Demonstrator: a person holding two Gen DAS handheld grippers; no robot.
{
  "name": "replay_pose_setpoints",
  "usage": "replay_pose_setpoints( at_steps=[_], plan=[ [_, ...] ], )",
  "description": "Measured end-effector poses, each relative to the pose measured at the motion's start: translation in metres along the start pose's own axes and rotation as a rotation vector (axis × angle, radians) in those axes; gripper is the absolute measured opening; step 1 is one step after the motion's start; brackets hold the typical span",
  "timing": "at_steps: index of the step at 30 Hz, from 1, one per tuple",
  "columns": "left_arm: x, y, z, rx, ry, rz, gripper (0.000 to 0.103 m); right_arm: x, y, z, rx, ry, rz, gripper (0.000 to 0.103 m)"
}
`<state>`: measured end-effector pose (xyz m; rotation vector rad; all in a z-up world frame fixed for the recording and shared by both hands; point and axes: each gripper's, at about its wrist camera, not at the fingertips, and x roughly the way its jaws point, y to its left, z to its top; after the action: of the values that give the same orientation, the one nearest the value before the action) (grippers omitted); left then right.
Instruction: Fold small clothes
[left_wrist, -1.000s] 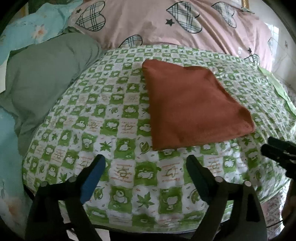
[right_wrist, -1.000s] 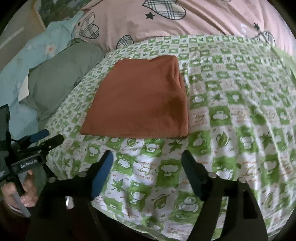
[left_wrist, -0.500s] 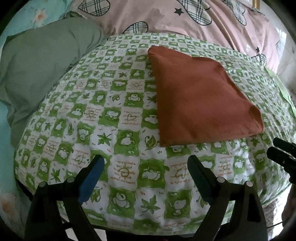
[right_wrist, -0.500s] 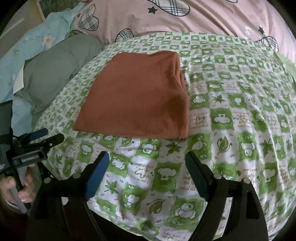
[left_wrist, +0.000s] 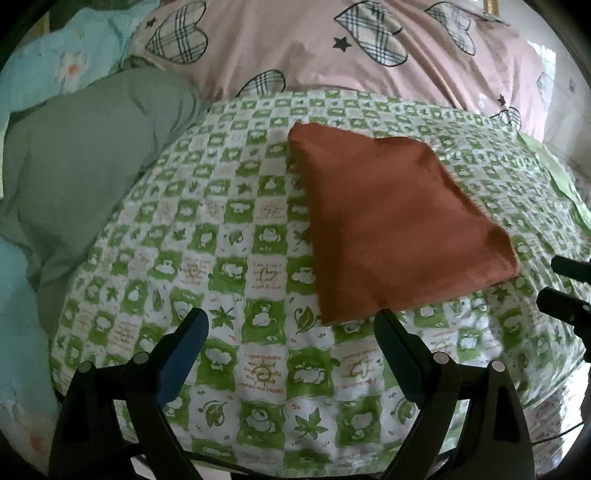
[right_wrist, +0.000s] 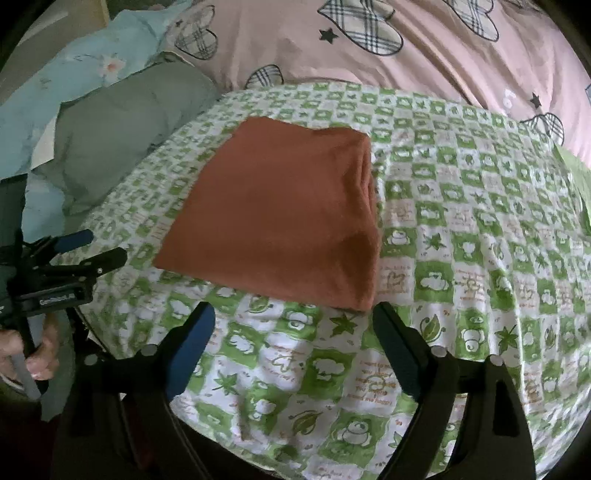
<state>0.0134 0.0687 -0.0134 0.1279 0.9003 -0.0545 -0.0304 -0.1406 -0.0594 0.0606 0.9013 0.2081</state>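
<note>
The folded rust-brown cloth (right_wrist: 280, 218) lies flat on the green-checked bedcover (right_wrist: 461, 266), just ahead of the right gripper (right_wrist: 293, 328), whose jaws have just been opening and stand wide, nothing between them. The left gripper (left_wrist: 291, 332) also gapes empty, the cloth ahead to its right, long axis running away from both.

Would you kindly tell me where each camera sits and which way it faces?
Left wrist: on the left gripper, angled down at the folded rust-orange cloth; the right gripper's tips show.
Right wrist: on the right gripper, jaws just opening, empty; the left gripper and hand show.
Shared: cloth, green-checked sheet, pink heart-print quilt.
</note>
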Motion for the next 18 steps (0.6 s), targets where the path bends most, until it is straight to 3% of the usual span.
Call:
replay_pose_setpoints(
  at_steps=[9,18],
  plan=[
    [-0.012,-0.022,-0.006,0.074,-0.023,0.039,0.092,-0.005,-0.001,-0.007,0.014,0.001,0.017,0.093],
    [-0.009,-0.026,-0.012,0.084,-0.007,0.015,0.092,-0.003,-0.002,-0.014,0.029,0.01,0.014,0.094]
  ],
)
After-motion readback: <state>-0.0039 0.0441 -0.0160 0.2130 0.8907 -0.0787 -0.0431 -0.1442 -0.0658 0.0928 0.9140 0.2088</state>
